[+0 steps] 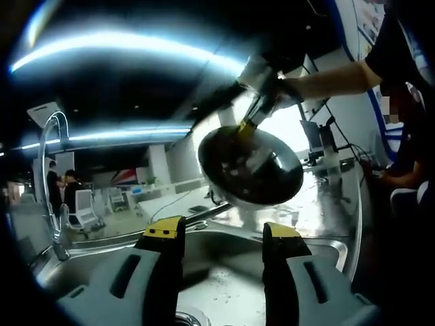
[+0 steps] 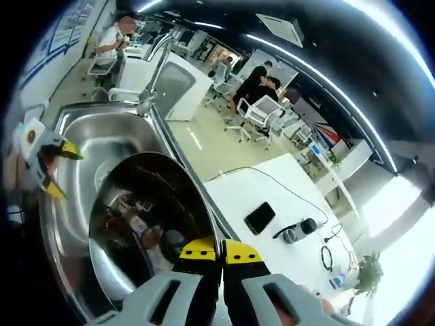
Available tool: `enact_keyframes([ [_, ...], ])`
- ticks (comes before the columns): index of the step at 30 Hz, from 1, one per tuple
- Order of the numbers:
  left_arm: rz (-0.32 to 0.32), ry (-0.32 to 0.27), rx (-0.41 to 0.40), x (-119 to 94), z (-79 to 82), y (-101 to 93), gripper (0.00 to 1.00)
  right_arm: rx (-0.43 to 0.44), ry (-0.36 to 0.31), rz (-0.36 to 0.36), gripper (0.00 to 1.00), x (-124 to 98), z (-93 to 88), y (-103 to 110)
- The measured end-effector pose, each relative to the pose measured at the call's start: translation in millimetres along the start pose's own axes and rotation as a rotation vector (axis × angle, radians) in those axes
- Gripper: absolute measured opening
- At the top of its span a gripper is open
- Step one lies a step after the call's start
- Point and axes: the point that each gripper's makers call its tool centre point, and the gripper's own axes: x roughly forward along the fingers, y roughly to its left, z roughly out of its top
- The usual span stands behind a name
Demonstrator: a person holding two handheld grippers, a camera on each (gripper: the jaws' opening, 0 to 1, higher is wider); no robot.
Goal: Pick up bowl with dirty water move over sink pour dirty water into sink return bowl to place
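Observation:
A shiny metal bowl (image 1: 251, 166) hangs tilted on its side above the steel sink (image 1: 224, 288). My right gripper (image 1: 250, 123), held by a person's hand, is shut on its upper rim. In the right gripper view the bowl (image 2: 143, 217) fills the lower middle with its rim pinched in my right gripper (image 2: 219, 252), over the sink (image 2: 88, 153). I cannot tell whether water is in the bowl. My left gripper (image 1: 222, 231) stands open over the sink's near side, holding nothing; the left gripper (image 2: 61, 170) also appears at the left edge of the right gripper view.
A curved faucet (image 1: 51, 142) rises at the sink's left end, and the faucet (image 2: 153, 64) stands at its far end in the right gripper view. A white table (image 2: 272, 190) beside the sink carries a phone (image 2: 260, 217) and cables. A seated person (image 1: 408, 163) is at the right.

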Motion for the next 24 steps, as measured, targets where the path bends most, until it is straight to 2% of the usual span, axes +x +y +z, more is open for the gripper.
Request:
enact_keyframes([
  [6,0.001,0.000,-0.001,0,0.2,-0.2,0.40,0.030,0.021,-0.010,0.00,-4,-17.5,-10],
  [16,-0.009,0.012,0.007,1,-3.0,-1.2,0.40,0.047,0.054,-0.034,0.00,-6,-35.8,-23],
  [24,-0.004,0.009,0.005,1,-2.4,-0.7,0.40,0.076,0.085,-0.049,0.00,-6,-59.7,-30],
])
